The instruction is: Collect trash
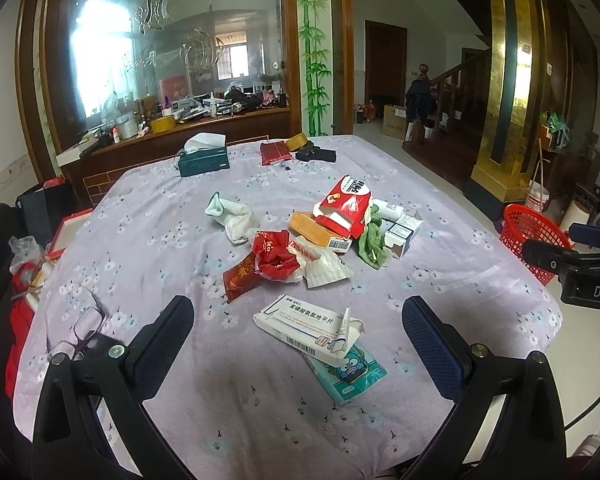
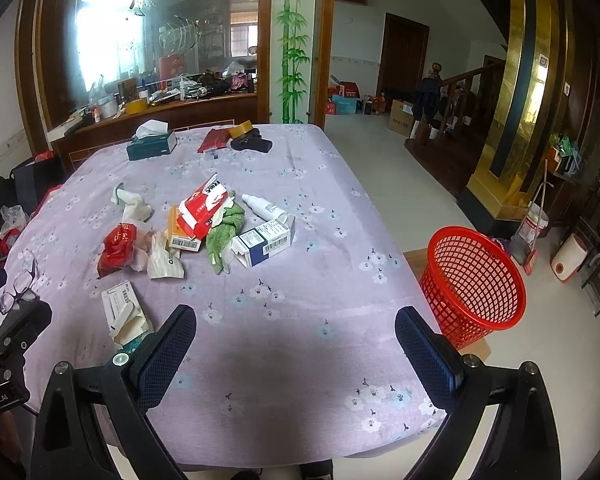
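Both my grippers, left (image 1: pixel 298 332) and right (image 2: pixel 296 338), hover with jaws wide and empty over the surface (image 2: pixel 300 300), where trash (image 1: pixel 320 236) lies heaped mid-cloth; loose wrappers could slip before reaching the red basket (image 2: pixel 474 280).

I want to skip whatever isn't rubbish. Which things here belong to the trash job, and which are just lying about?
For the job:
- white medicine box, torn open
- red wrapper
- red-and-white carton
- blue-and-white box, open
- red basket on the floor
- left claw and right claw, both open

Lying about:
- glasses
- tissue box
- tape roll
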A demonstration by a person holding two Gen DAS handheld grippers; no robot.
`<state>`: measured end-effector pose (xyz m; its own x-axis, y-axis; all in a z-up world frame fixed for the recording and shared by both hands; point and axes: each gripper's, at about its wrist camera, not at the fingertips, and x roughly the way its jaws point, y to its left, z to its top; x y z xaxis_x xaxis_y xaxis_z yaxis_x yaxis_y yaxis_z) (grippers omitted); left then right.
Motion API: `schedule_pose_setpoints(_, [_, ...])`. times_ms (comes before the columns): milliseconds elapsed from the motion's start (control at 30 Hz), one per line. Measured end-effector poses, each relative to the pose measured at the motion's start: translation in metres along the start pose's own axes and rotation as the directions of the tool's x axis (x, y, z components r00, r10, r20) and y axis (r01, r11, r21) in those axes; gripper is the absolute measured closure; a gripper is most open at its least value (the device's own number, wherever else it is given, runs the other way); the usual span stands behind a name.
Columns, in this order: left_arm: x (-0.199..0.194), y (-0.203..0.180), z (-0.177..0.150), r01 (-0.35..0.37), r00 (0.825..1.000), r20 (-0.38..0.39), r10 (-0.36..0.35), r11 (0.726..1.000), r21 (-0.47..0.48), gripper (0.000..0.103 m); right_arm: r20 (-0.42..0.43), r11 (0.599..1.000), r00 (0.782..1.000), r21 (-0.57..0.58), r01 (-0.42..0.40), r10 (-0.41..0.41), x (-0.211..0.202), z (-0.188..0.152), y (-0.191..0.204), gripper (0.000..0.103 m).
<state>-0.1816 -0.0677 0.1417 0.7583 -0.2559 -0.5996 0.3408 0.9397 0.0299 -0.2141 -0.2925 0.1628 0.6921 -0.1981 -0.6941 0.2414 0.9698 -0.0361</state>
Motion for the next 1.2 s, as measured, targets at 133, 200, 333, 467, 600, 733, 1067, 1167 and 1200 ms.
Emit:
schedule_pose_setpoints(133, [0.002,-0.002,-0.001,-0.009,1.0,-0.011,0.009,1.0,-0.009,0.0,-0.001,1.0,1.0,-0.006,-0.005,0.005,0.002,0.001,-0.001,0.002])
schedule_pose_setpoints(200, [0.004,-0.003,-0.001,-0.014,1.0,-0.018,0.014,1.0,-0.014,0.0,-0.002,1.0,1.0,-0.012,-0.009,0.009,0.004,0.001,-0.002,0.002])
schedule_pose_setpoints(333, [0.01,-0.001,-0.001,-0.023,0.999,-0.051,0.021,0.999,-0.04,0.0,-0.01,0.999,1.0,-0.02,-0.025,0.025,0.01,0.003,-0.003,0.002])
schedule_pose_setpoints(467, [0.031,0.012,-0.004,-0.059,0.986,-0.164,0.039,0.992,-0.115,0.0,-0.03,0.998,0.998,-0.014,-0.062,0.062,0.019,0.006,-0.009,0.002])
schedule_pose_setpoints(600, [0.06,0.034,-0.015,-0.064,0.955,-0.297,-0.013,0.967,-0.248,0.0,-0.064,0.992,0.99,-0.011,-0.123,0.122,0.029,0.01,-0.012,0.007])
schedule_pose_setpoints(733, [0.086,0.051,-0.026,-0.055,0.922,-0.374,-0.104,0.918,-0.392,0.002,-0.088,0.986,0.983,-0.022,-0.163,0.161,0.038,0.013,-0.015,0.008])
schedule_pose_setpoints(1067, [0.088,-0.003,-0.006,-0.006,0.928,-0.363,-0.087,0.969,-0.248,0.024,-0.113,0.982,0.977,-0.032,-0.187,0.182,0.055,0.021,-0.034,0.008])
schedule_pose_setpoints(1167, [0.096,-0.025,-0.008,-0.01,0.922,-0.385,-0.042,0.991,-0.132,0.046,-0.122,0.982,0.975,-0.028,-0.189,0.184,0.06,0.023,-0.04,0.008])
schedule_pose_setpoints(1200, [0.101,-0.028,-0.009,-0.015,0.915,-0.401,-0.035,0.993,-0.12,0.055,-0.127,0.981,0.974,-0.023,-0.193,0.189,0.063,0.024,-0.044,0.008])
